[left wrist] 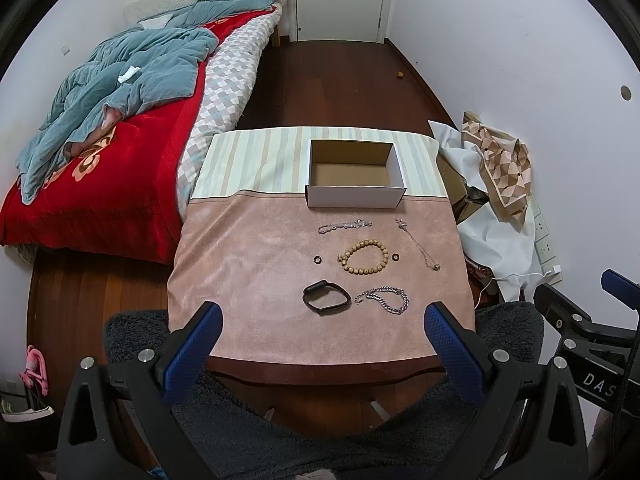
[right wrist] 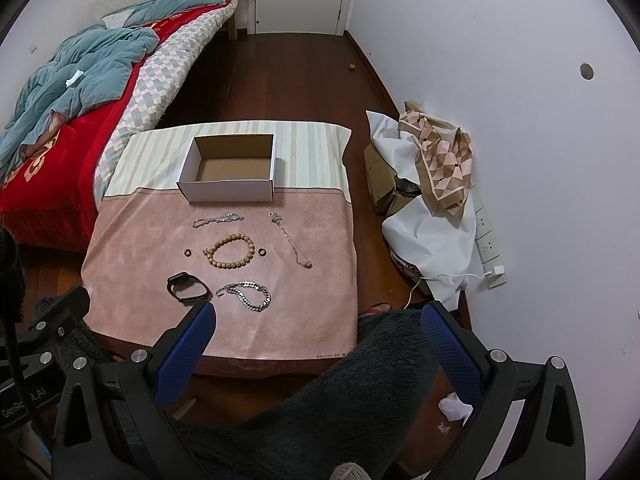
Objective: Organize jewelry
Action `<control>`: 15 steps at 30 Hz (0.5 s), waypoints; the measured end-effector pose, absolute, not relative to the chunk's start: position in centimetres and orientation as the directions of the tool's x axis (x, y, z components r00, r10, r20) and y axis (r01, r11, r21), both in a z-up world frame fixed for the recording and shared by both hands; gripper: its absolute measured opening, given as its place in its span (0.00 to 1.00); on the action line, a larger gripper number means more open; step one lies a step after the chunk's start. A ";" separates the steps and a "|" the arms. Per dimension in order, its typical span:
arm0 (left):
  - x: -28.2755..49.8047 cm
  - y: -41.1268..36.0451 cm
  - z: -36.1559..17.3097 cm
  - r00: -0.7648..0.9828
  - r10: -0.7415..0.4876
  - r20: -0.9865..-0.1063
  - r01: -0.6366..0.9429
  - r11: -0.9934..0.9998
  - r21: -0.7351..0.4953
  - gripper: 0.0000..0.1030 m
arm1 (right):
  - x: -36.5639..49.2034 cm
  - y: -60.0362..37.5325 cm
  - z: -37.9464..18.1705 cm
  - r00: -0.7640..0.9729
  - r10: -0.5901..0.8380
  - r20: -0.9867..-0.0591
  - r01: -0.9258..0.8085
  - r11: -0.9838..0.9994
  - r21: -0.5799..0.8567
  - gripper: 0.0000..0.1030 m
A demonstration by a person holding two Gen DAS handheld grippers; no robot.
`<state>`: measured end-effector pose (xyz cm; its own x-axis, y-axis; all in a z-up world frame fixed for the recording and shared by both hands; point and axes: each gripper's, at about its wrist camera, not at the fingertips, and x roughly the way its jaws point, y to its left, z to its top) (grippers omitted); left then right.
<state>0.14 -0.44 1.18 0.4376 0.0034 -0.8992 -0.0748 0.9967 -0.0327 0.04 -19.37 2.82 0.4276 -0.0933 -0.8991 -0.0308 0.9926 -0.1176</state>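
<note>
Small wooden table (left wrist: 320,368) covered by a pink suede-like cloth (left wrist: 248,280) with a striped pale green and cream band at the far end. Landmark: open white cardboard box (left wrist: 355,194), brown inside, nothing in it, standing on the seam between stripes and pink.

All jewelry lies on the pink cloth on the near side of the box, none touching. Just before the box: thin silver chain bracelet (left wrist: 345,225); to its right a fine silver necklace (left wrist: 418,244) stretched diagonally away from the box. Further from the box: round wooden bead bracelet (left wrist: 365,256) flanked by two small dark rings, left ring (left wrist: 317,259) and right ring (left wrist: 395,257). Furthest from the box: black band-style watch (left wrist: 327,298) and beside it, to the right, a chunky silver curb-link chain (left wrist: 385,299).

Left gripper (left wrist: 322,314) has blue-padded jaws wide apart, holding nothing, hovering over the near table edge. Right gripper (right wrist: 318,314) likewise spread apart and holding nothing (its left pad sits just by the watch in view). Nothing lies between the grippers and the jewelry.

Around: bed with red blanket (left wrist: 120,184) and teal quilt left of the table; white cloth pile with tan patterned scarf (left wrist: 500,164) right of it.

Only the right wrist view shows a crumpled white tissue (right wrist: 454,406) on the floor and a dark fuzzy sleeve (right wrist: 340,392); only the left wrist view shows pink slippers (left wrist: 34,368) far left.
</note>
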 end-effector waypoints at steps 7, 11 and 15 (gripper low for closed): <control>0.1 -0.6 1.3 0.444 0.009 -0.896 -0.076 0.997 -0.027 1.00 | 0.1 -19.5 3.0 0.429 -0.093 -0.899 -0.030 0.993 -0.117 1.00; 0.1 -0.7 1.4 0.443 0.007 -0.897 -0.075 0.997 -0.030 1.00 | 0.0 -19.4 3.0 0.432 -0.093 -0.897 -0.030 0.993 -0.118 1.00; 0.0 -0.7 1.5 0.445 0.006 -0.896 -0.076 0.997 -0.031 1.00 | -0.1 -19.5 3.2 0.437 -0.097 -0.894 -0.028 0.992 -0.121 1.00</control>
<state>0.05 -0.66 1.48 0.4448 0.0062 -0.8956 -0.0761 0.9966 -0.0309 -0.08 -19.53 3.15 0.4367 -0.0967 -0.8944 -0.0282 0.9922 -0.1210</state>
